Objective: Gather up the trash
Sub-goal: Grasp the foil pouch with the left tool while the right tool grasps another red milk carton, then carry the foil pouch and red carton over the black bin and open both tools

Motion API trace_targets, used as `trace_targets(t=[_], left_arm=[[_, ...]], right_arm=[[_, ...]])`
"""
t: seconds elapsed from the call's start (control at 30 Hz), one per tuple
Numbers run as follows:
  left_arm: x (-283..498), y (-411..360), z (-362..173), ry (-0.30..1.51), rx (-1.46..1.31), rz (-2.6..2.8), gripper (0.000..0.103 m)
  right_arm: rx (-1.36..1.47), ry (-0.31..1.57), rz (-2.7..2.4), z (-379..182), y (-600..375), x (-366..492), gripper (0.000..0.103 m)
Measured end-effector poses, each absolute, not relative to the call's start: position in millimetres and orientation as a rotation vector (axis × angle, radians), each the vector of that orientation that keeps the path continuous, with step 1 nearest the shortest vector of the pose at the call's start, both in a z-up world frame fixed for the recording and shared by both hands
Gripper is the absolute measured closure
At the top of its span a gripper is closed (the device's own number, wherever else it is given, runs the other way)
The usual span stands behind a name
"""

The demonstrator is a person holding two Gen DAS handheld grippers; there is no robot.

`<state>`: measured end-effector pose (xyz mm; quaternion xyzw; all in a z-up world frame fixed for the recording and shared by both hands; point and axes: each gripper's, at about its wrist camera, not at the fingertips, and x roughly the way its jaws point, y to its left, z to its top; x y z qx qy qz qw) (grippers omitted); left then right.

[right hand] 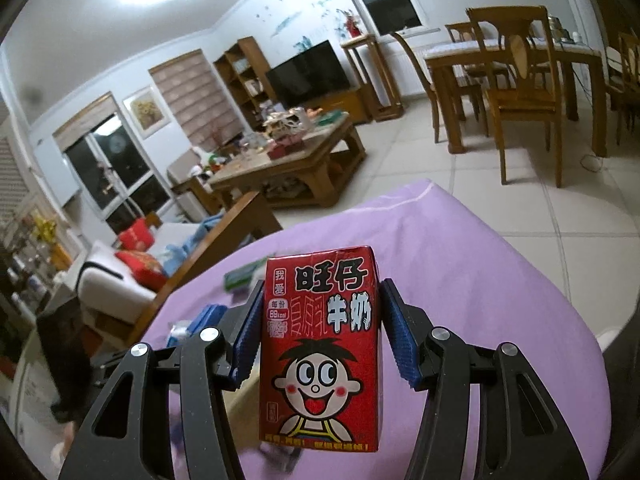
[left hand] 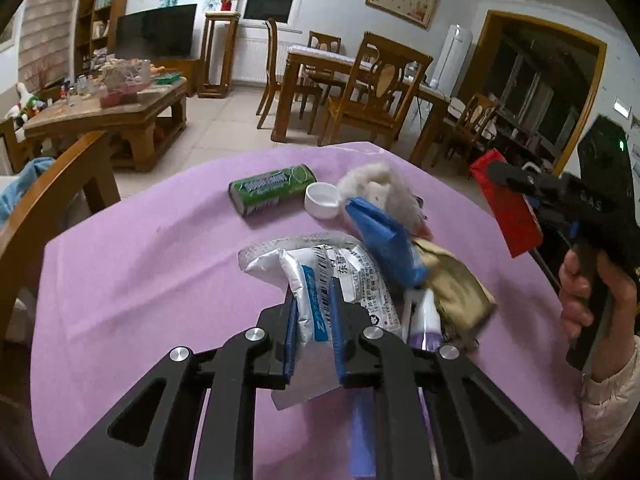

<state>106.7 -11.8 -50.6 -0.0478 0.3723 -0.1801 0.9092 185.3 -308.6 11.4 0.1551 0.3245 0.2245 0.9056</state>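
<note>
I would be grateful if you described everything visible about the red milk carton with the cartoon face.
The red milk carton is a small rectangular drink box, apparently glossy printed card, with black-and-white Chinese lettering above a grinning cartoon child's face. It looks intact, with its top seam folded flat. It stands roughly upright, lifted above the purple cloth, clamped on both side walls by the blue ribbed pads of the right gripper. From the left wrist camera it hangs at the right, tilted, clear of the trash pile.

The red milk carton point(right hand: 320, 344) hid the worktop point(right hand: 480, 264) beyond the right hand-held gripper point(right hand: 320, 334); left of it, wrappers point(right hand: 188, 326) were blurred, and the carton's bottom edge blocked whatever lay beneath
</note>
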Motion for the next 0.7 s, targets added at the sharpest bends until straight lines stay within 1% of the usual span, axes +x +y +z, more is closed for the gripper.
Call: trace_targets(t=[0.1,0.3,0.53,0.7], left_arm=[[86.1,4.4,-42.3,0.73,-0.166,-0.361,0.09],[53.9,13.5,-13.5,0.647,-0.169,-0.316,0.09],[42.9,-17.6,19.7,0.584,-0.169,-0.396,0.09],[46.1,-65.1,37.7,0.543,-0.167,-0.502,0.09]], right_arm=[[0.32,0.653,0.474,15.0,-315.3,158.5,0.047],[0.338,0.585,0.486,30.9,-341.5,114.9,0.047],[0.361,0.5,0.46,54.5,-383.1,68.3,0.047],[0.373,0.441,0.396,65.8,-431.1,35.5,0.047]])
